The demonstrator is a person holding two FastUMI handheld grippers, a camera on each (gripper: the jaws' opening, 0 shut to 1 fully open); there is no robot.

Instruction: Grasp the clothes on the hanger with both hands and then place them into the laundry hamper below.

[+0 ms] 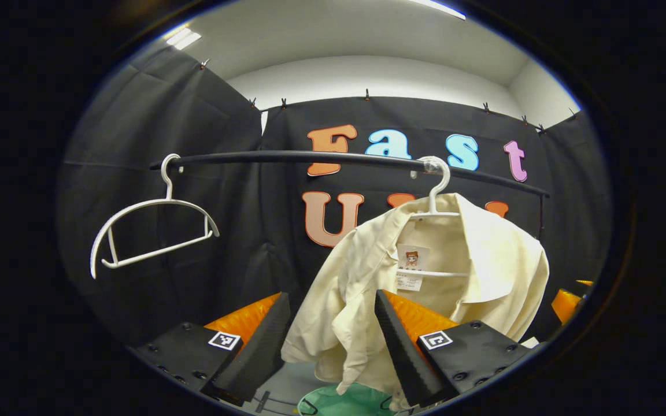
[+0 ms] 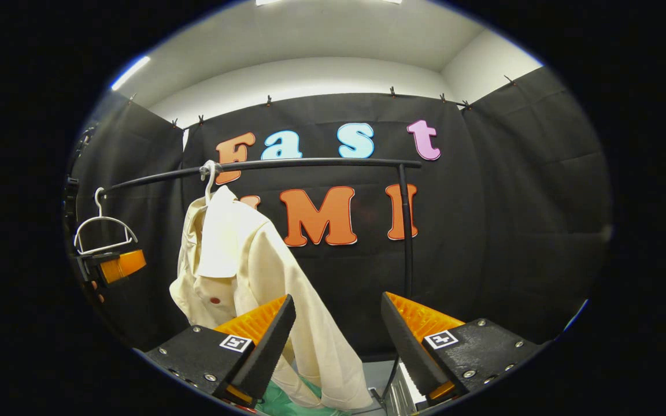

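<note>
Your left gripper has its jaws spread wide with the cream shirt hanging between them, not pinched. The shirt sits on a white hanger near the rail's right end, above the green hamper. Your right gripper gapes wide too, holding nothing, with the shirt off to its left.

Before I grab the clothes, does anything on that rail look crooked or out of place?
Yes. The cream shirt hangs lopsided on its white hanger, bunched and slumped to one side, collar folded open. A second hanger hangs bare further along the black rail.
</note>
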